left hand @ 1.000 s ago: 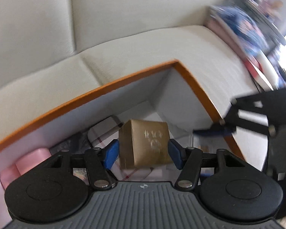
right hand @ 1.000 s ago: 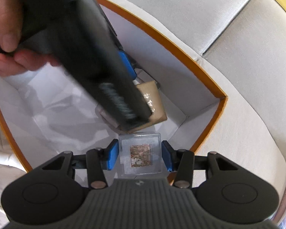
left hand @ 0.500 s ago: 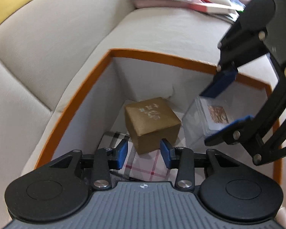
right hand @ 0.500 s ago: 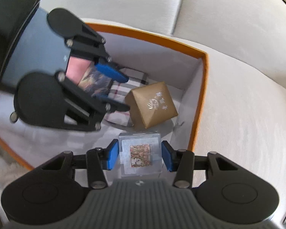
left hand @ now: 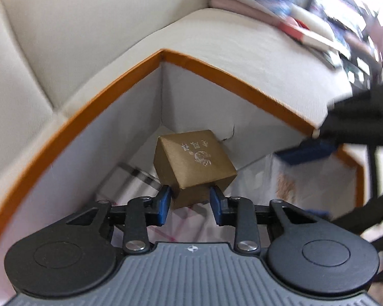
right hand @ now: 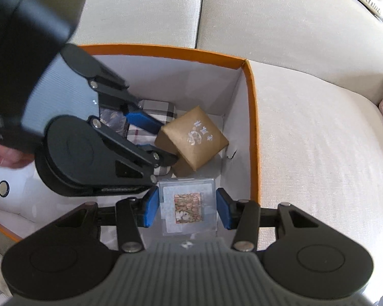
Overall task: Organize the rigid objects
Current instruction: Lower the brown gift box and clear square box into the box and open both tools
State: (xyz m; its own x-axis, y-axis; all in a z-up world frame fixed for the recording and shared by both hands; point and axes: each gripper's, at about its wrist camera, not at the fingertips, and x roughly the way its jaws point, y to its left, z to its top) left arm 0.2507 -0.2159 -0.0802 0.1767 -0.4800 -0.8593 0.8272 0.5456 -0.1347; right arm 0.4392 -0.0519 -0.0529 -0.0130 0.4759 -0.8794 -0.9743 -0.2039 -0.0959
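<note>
Left wrist view looks down into the corner of a white box with an orange rim (left hand: 109, 94) that sits on a cream sofa (left hand: 71, 33). At the centre of that view a gold cube-shaped gift box (left hand: 194, 160) with silver lettering on its top face stands tilted on one edge, near the box corner and resting partly on a plaid-patterned case (left hand: 132, 178) at 8 o'clock from it. The left gripper (left hand: 190, 202) has its blue pads at either side of the gold box's lower corner; its jaws are closing, the box is between them, and the left pad appears to touch it while a sliver of gap shows at the right pad. At 3 o'clock in this view the right gripper (left hand: 309, 150) shows as a blurred dark shape with a blue pad. From the right wrist view, the right gripper (right hand: 187, 207) is clamped on a clear flat plastic case (right hand: 187, 204) holding a brown patterned square, both pads pressing its side edges, and held above the box's floor by the right-hand wall. The gold gift box (right hand: 194, 140) lies at 12 o'clock from that case, just beyond it. The left gripper (right hand: 166, 142) reaches in from 9 o'clock, its upper blue pad against the gold box's left face. A person's fingers (right hand: 10, 156) show at the left edge. Books (left hand: 306, 33) lie blurred on the sofa at 1 o'clock in the left view.
</note>
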